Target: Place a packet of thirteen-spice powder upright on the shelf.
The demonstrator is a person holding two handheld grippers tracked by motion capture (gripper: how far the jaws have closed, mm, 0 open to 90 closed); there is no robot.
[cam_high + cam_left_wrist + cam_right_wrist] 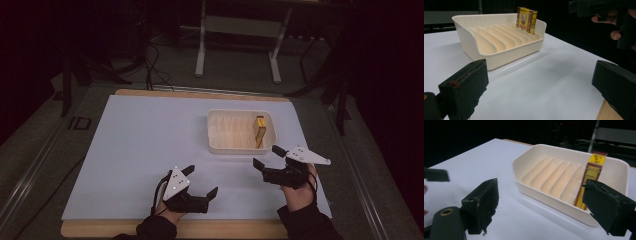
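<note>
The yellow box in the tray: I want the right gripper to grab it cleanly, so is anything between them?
Only the tray's near wall. The yellow box stands upright in an end slot behind it, so the open right gripper would have to come in over the rim. Nothing else lies between them.

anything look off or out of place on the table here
Nothing stands out. The yellow box stands on edge in an end slot of the white slotted tray. Both the left gripper and right gripper are open and hold nothing.
</note>
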